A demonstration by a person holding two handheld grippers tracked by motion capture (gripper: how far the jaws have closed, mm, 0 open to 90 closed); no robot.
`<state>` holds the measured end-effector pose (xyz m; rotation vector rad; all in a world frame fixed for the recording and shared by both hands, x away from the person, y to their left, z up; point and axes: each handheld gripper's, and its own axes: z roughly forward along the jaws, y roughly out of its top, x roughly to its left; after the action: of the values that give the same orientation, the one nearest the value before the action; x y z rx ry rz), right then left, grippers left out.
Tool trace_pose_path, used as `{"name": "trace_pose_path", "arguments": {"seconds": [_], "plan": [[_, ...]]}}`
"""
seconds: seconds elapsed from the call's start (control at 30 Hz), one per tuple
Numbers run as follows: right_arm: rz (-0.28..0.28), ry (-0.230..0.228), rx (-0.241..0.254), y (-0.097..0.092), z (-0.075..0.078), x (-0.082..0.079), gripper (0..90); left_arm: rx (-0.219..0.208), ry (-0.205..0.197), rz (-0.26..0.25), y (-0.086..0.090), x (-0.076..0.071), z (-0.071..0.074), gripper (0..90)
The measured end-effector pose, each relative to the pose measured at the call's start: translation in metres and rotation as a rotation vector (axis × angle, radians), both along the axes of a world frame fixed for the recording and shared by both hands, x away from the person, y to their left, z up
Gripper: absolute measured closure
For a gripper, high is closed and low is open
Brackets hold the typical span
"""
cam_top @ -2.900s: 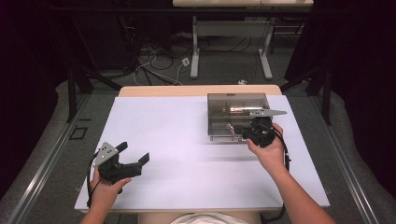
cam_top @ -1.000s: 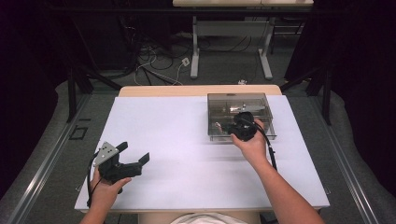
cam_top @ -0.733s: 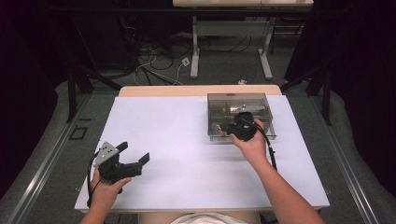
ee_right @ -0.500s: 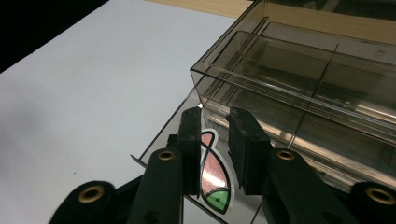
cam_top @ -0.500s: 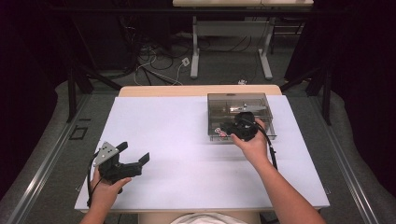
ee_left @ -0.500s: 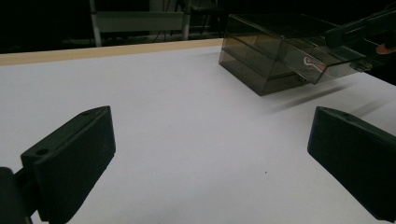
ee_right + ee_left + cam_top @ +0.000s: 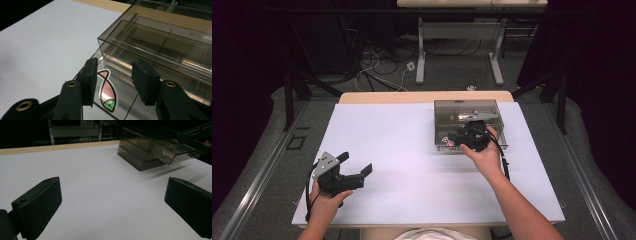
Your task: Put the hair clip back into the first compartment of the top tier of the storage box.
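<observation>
Drawer box (image 7: 467,117), a smoky clear case, sits at the far right of the white table (image 7: 412,165); its lower drawer (image 7: 140,100) stands pulled partly out toward me, a fish sticker (image 7: 108,93) lying in it; my right gripper (image 7: 115,75) hovers over that sticker, jaws apart and gripping nothing; my left gripper (image 7: 343,175) rests near the table's front left, jaws wide apart; to take the sticker well, I judge I must come down squarely and pinch an edge without nudging the drawer.
</observation>
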<state>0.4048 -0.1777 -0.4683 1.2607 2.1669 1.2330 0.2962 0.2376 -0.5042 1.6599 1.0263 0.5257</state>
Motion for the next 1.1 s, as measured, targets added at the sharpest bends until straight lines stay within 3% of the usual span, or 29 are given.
{"name": "trace_pose_path", "arguments": {"seconds": [0.3,0.53,0.8,1.1], "plan": [[-0.013,-0.044,-0.036,-0.002,0.002,-0.003,43.8,0.002,0.001,0.0,0.0,0.0,0.0,1.3],[-0.023,-0.035,-0.043,-0.003,0.004,-0.005,32.4,0.0,0.001,0.0,0.0,0.0,0.0,1.3],[-0.017,-0.071,-0.049,-0.004,0.008,-0.012,28.9,-0.003,-0.001,0.007,0.0,0.0,0.0,1.3],[-0.015,-0.074,-0.031,-0.007,0.014,-0.022,24.8,-0.002,-0.004,0.005,0.0,0.0,0.0,1.3]]}}
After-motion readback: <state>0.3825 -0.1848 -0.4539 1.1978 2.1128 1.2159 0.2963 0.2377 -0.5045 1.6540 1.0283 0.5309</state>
